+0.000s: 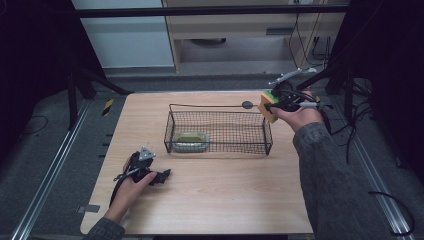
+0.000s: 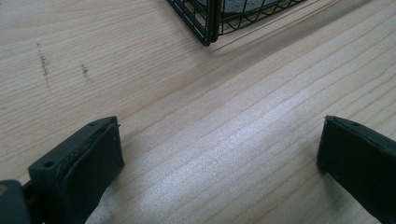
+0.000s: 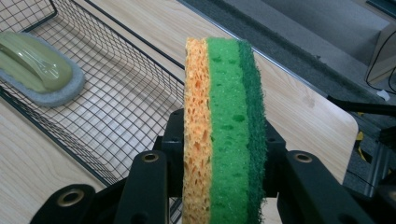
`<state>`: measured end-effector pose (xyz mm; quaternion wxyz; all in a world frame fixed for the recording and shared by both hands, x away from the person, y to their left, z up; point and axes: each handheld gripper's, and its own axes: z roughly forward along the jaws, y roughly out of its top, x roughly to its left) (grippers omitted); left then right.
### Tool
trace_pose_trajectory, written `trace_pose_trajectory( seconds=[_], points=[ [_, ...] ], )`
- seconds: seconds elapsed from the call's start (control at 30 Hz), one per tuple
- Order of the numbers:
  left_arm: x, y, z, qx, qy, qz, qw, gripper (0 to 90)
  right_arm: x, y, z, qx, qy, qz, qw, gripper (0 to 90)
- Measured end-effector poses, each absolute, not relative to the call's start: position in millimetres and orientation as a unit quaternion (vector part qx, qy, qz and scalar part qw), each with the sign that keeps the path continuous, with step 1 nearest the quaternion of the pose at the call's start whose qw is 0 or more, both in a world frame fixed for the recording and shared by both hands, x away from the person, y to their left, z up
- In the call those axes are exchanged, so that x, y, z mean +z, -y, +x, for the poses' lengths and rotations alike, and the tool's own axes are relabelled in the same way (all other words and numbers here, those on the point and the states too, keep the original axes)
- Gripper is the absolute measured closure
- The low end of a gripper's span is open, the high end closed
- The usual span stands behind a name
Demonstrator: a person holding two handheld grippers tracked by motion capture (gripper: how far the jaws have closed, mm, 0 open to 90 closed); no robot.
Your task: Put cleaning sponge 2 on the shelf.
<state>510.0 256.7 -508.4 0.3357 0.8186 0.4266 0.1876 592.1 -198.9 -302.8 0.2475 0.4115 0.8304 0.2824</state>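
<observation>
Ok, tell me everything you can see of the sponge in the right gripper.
The sponge is a layered block: a porous orange layer, a bright green foam layer and a thin dark green scouring layer. It stands on edge, layers vertical, clamped between the jaws of the right gripper, which press on its two broad faces. In the high view it is held in the air by the right end of the wire basket. It looks dry and undamaged.

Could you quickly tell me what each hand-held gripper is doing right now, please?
Left hand-held gripper: open, empty, low over the table.
Right hand-held gripper: closed on the sponge.
</observation>
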Motion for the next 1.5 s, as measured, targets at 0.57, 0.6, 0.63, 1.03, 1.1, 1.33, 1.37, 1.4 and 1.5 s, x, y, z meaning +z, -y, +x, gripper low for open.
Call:
trace_pose_trajectory(
  seconds=[0.57, 0.6, 0.63, 1.03, 1.1, 1.33, 1.37, 1.4, 1.5],
  points=[
    [-508.6, -256.6, 510.4, 0.187, -0.426, 0.818, 0.338, 0.0, -334.8, 183.1, 603.2, 0.29, -0.841, 0.398, 0.224, 64.9],
    [-508.6, -256.7, 510.5, 0.187, -0.425, 0.819, 0.337, 0.0, -336.8, 183.1, 604.0, 0.291, -0.842, 0.395, 0.223, 64.9],
    [-508.6, -256.7, 510.5, 0.187, -0.425, 0.819, 0.337, 0.0, -340.1, 182.6, 605.1, 0.291, -0.842, 0.397, 0.22, 64.9],
    [-508.7, -256.7, 510.8, 0.187, -0.425, 0.819, 0.338, 0.0, -365.3, 185.0, 619.0, 0.287, -0.844, 0.403, 0.207, 64.9],
    [-508.7, -256.7, 510.8, 0.187, -0.425, 0.819, 0.338, 0.0, -368.5, 185.5, 620.4, 0.286, -0.845, 0.403, 0.205, 64.9],
    [-508.8, -256.6, 510.8, 0.187, -0.425, 0.818, 0.339, 0.0, -379.3, 188.0, 624.1, 0.284, -0.844, 0.407, 0.201, 64.8],
    [-508.8, -256.5, 510.8, 0.186, -0.425, 0.818, 0.339, 0.0, -380.5, 188.2, 624.1, 0.283, -0.845, 0.408, 0.2, 64.8],
    [-508.8, -256.5, 510.8, 0.186, -0.426, 0.818, 0.339, 0.0, -382.3, 188.7, 624.6, 0.282, -0.844, 0.408, 0.202, 64.8],
    [-508.8, -256.5, 510.8, 0.186, -0.425, 0.818, 0.339, 0.0, -385.7, 190.0, 625.2, 0.279, -0.844, 0.41, 0.203, 64.8]
  ],
)
